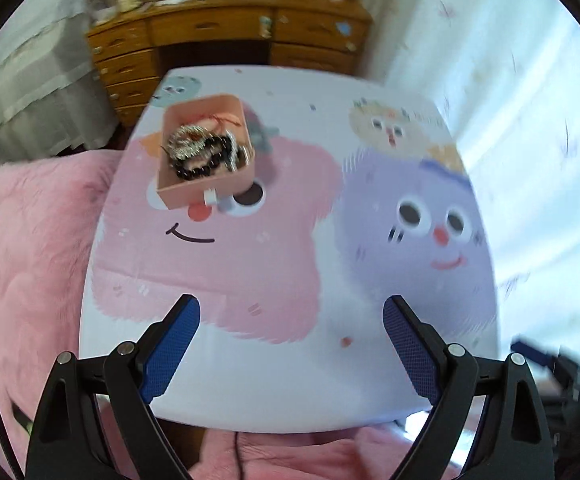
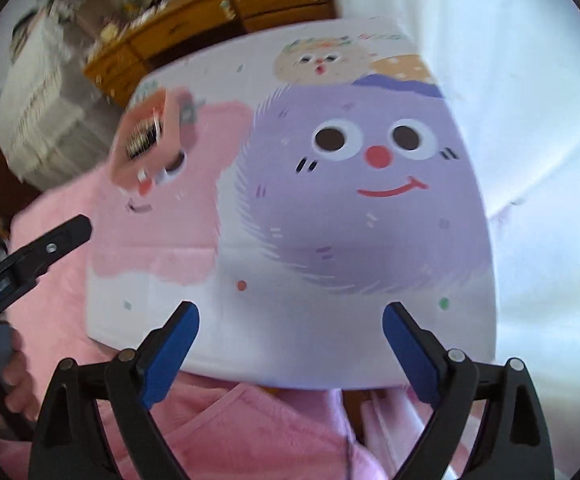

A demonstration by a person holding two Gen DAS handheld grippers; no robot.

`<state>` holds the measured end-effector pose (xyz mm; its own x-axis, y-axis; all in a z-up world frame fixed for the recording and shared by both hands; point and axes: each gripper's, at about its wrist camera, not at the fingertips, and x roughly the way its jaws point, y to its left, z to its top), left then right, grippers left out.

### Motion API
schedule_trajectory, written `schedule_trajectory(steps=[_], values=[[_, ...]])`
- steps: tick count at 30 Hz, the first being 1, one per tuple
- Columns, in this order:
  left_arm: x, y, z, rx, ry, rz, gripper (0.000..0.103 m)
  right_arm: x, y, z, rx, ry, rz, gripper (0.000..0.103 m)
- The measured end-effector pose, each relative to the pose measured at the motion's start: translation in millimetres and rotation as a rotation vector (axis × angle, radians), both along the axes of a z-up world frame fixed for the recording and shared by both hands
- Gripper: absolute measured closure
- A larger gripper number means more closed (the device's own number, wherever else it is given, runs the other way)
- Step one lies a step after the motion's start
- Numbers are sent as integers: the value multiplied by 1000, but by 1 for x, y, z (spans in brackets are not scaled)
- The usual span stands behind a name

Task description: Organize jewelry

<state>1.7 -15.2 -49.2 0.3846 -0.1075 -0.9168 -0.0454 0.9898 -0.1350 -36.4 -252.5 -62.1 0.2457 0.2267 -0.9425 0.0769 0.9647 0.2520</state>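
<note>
A small pink box [image 1: 194,188] sits at the far left of a cartoon-printed table [image 1: 290,392]. It holds a tangle of jewelry [image 1: 206,148]: silver chains, black beads and a red cord. My left gripper [image 1: 292,316] is open and empty, above the table's near part, well short of the box. My right gripper [image 2: 290,324] is open and empty over the table's [image 2: 290,352] near edge. In the right wrist view the box [image 2: 150,132] is blurred at the far left, and the left gripper's finger [image 2: 66,236] shows at the left edge.
A pink blanket [image 1: 30,248] lies left of and below the table. A wooden desk [image 1: 226,32] with drawers and clutter stands behind it. White curtains [image 1: 510,100] hang on the right. A white cloth-covered piece [image 1: 30,92] stands at the back left.
</note>
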Motion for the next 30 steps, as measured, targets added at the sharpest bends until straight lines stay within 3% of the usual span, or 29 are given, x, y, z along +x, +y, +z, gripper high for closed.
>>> schedule_trajectory(steps=[2, 7, 11, 16, 22, 30], values=[[-3, -9, 17, -16, -31, -8, 11, -4, -8, 17, 17, -19, -42, 9], [-24, -34, 38, 116, -134, -34, 1, -13, -6, 39, -51, -135, -54, 8], [-31, -43, 41, 139, -142, -45, 1, -16, -4, 42, -29, -180, -43, 8], [-40, -38, 46, 130, -161, -10, 1, -20, 8, 56, -64, -255, 21, 0], [-49, -35, 49, 137, -181, 19, 1, -30, 18, 74, -114, -354, 65, 0], [-58, -41, 53, 175, -209, -4, 1, -36, 21, 78, -135, -365, 58, 0]])
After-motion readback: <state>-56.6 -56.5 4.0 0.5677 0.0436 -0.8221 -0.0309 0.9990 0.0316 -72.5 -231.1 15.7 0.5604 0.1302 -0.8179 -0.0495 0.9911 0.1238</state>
